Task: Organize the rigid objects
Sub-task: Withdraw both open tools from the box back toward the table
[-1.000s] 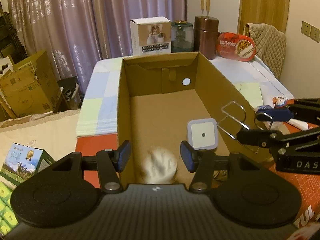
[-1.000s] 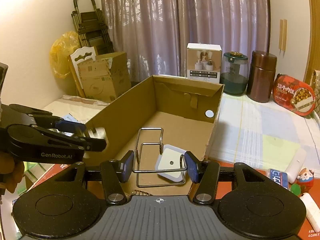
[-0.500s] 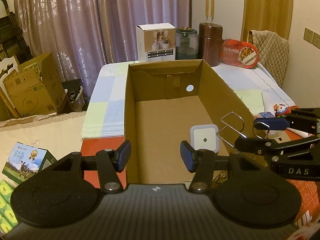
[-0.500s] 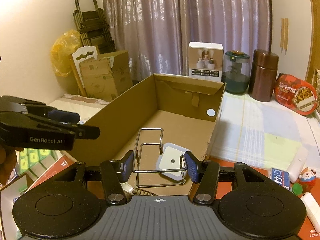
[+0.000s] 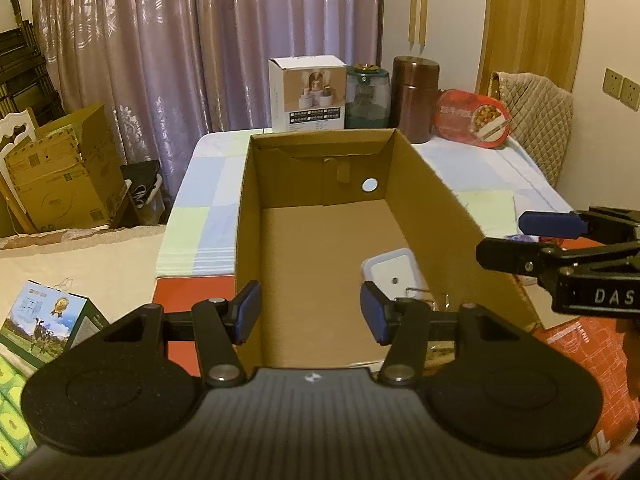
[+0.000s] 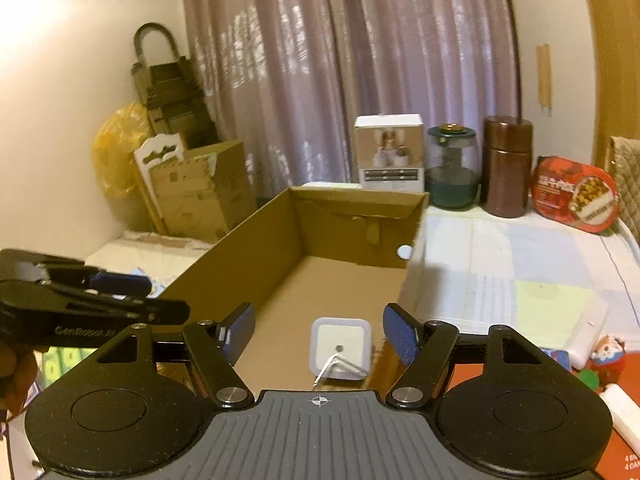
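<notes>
An open cardboard box (image 5: 320,248) stands on the table before me; it also shows in the right wrist view (image 6: 248,248). Inside lie a white square night light (image 5: 394,272) (image 6: 340,346) and a wire rack, of which only a corner shows (image 6: 340,364) (image 5: 420,294). My left gripper (image 5: 311,314) is open and empty above the box's near end. My right gripper (image 6: 318,336) is open and empty above the night light and the rack. Each gripper shows from the side in the other's view, the right one (image 5: 532,240) and the left one (image 6: 132,300).
At the table's far end stand a white product box (image 5: 307,94), a green glass jar (image 5: 367,96), a brown canister (image 5: 414,98) and a red food pack (image 5: 472,118). Small items (image 6: 600,356) lie right of the box. Cardboard boxes (image 5: 60,168) stand left.
My right gripper has opened and let go of the wire rack, which now lies low in the box. A pale object seen a second ago between my left fingers is out of view.
</notes>
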Demonstrator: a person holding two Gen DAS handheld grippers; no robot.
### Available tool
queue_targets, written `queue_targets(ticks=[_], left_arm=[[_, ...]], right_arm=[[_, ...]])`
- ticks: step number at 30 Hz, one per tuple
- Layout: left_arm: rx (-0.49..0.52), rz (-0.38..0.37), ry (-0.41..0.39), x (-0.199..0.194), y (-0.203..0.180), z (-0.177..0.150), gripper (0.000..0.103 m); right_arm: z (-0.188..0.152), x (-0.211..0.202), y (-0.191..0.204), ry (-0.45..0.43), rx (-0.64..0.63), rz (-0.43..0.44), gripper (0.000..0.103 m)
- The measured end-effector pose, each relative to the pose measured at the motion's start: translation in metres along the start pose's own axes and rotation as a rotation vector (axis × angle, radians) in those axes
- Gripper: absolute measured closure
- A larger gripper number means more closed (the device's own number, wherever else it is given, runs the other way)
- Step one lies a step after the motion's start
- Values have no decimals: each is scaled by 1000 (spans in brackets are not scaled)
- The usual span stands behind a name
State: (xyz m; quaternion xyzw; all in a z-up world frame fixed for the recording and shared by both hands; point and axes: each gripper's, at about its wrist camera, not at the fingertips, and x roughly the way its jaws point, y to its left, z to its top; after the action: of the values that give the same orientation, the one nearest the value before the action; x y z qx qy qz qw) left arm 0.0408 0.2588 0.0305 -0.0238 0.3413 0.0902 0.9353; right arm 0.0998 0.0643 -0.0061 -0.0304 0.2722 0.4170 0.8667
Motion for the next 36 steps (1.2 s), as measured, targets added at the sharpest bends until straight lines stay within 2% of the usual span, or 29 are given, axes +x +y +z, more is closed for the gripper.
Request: queue_targets(ticks=[10, 19, 22, 26, 30, 36], left_arm=[[-21, -31, -22, -17, -28, 0, 53], [-12, -70, -46, -31, -60, 5, 49], [-10, -85, -64, -35, -73, 7, 44], [3, -117, -87, -43, -91, 12, 31], [39, -154, -108, -47, -115, 19, 25], [56, -207, -130, -48, -154, 25, 17]], right_arm=[[3, -36, -21, -75, 55, -22, 35], [-1, -69, -52, -118, 62, -88, 35], [-4, -83, -65, -138, 63, -125, 35], [-3, -111, -87, -181, 57, -202, 35], [8, -145, -117, -224, 133, -274, 32], [13, -183, -154, -202, 159, -348, 27]])
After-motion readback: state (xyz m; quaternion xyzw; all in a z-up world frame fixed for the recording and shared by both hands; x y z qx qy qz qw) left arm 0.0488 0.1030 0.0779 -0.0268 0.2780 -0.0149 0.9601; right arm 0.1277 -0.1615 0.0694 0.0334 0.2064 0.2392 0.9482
